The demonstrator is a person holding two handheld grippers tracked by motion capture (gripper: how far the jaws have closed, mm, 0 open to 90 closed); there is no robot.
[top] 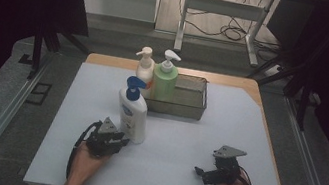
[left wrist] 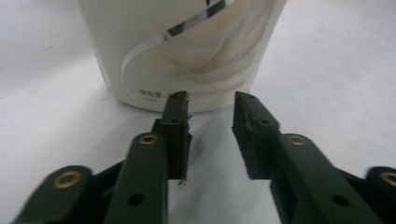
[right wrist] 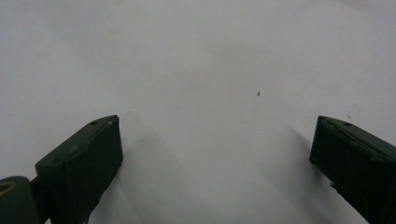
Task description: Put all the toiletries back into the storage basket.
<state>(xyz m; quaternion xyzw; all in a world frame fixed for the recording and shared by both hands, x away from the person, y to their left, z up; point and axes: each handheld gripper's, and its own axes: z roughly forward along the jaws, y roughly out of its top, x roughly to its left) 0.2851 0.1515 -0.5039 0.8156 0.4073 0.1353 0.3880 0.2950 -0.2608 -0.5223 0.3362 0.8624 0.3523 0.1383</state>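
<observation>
My left gripper [top: 119, 142] is just beside the white bottle with the blue pump [top: 132, 112], at its base on my side. In the left gripper view the jaws stand a little apart, narrower than the bottle's body [left wrist: 187, 51], and nothing is between them; the tips are close to the bottle's lower edge but I cannot tell if they touch it. I judge the step in hand is to take this bottle, so first I would open the jaws wider than the body, then push forward until the pads are on both sides, and close slowly. A low grip may tip such a tall bottle, so I would grip a bit higher.

My right gripper [top: 205, 173] rests well to the right of the bottle, jaws wide and empty over the white mat [right wrist: 196, 70].

Behind the bottle stands the metal tray [top: 204, 86], with a green bottle [top: 164, 80] and a cream bottle [top: 145, 66] at its left end.
</observation>
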